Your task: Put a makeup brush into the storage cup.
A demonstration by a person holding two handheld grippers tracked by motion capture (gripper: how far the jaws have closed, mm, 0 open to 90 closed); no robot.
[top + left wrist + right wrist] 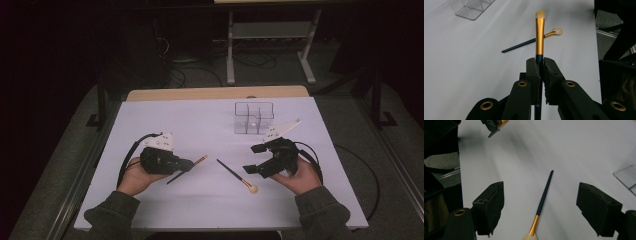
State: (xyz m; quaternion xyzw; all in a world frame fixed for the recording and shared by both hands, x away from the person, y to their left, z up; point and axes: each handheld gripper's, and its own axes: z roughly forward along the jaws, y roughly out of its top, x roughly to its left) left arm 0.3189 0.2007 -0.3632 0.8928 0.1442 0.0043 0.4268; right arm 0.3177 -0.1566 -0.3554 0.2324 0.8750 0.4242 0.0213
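High view leaves the left tool [187,164] hard to read; left gripper view shows it clamped on a brush [539,37]. Right tool [540,207] gapes over another brush [543,201] lying on the bench [200,130], bristles cut off.

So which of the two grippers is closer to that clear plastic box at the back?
The right gripper. It sits just in front of the clear box, jaws open. The left gripper, clamping a makeup brush, is far across the table.

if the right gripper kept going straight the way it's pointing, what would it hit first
Probably the loose brush lying between the right gripper's open jaws, then the white table; depth is hard to judge.
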